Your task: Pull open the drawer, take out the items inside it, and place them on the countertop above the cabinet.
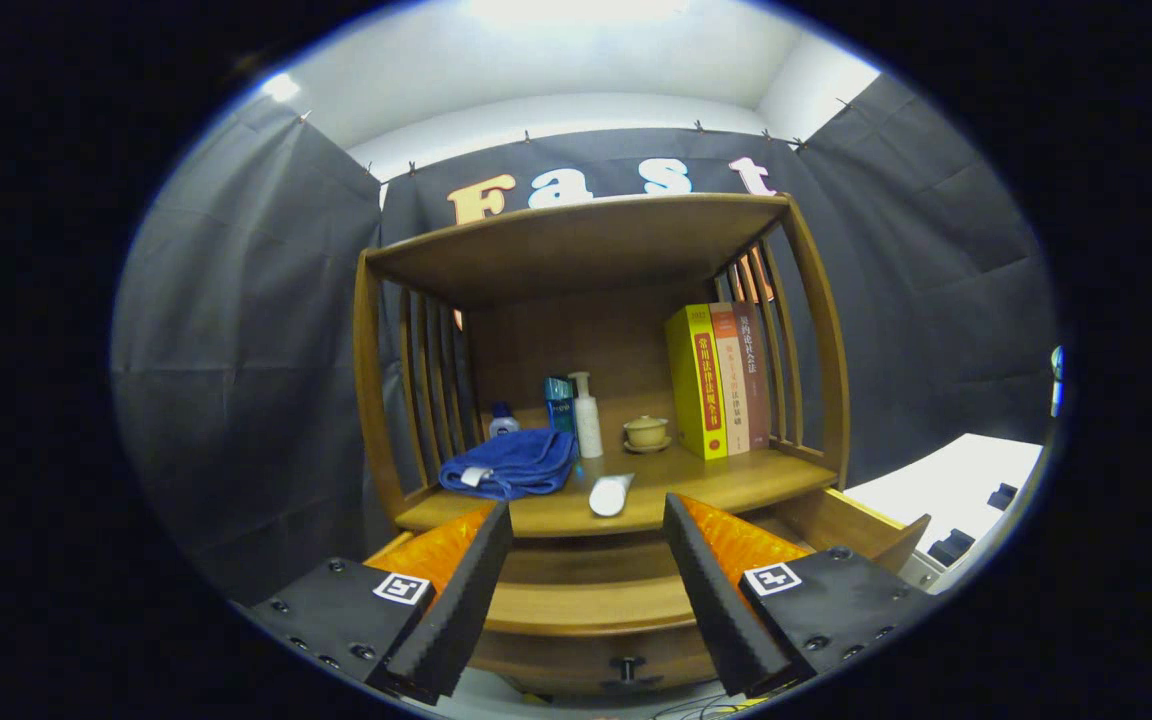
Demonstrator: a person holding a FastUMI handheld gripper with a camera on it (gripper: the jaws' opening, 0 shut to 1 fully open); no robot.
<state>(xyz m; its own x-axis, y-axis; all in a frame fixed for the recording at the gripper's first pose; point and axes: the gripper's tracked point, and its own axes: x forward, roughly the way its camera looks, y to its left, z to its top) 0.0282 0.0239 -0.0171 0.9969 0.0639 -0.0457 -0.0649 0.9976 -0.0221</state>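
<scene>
- Gripper (586,540): fingers spread wide, nothing between them, held in front of the cabinet (826,330) and above the drawer.
- Drawer (586,605): pulled out, below the countertop; front panel sits between the fingers, dark knob (626,665) on its face low down. Right side wall of the drawer sticks out past the right finger. Inside can't be seen well; contents can't be told.
- Countertop (726,485): wooden shelf surface of the cabinet, just beyond the fingertips.
- Tube (610,494): white, lying on the countertop near its front edge, just ahead of the gap between the fingers.
- Towel (511,465): blue, folded in a heap, on the countertop left of the tube, white tag at its front.
- Pump bottle (587,415): white, upright, behind the tube, just right of the towel.
- Blue box (558,400): upright, touching or just beside the pump bottle on its left, behind the towel.
- Small bottle (503,420): blue cap, behind the towel at the far left of the countertop.
- Cup (647,432): pale, lidded, on a saucer, right of the pump bottle.
- Books (721,380): three upright, yellow one nearest the cup, against the cabinet's right slats.
- Top shelf (576,235): roof over the countertop, bare underside in view.
- White table (956,480): right of the cabinet, dark items on it, too small to tell.
</scene>
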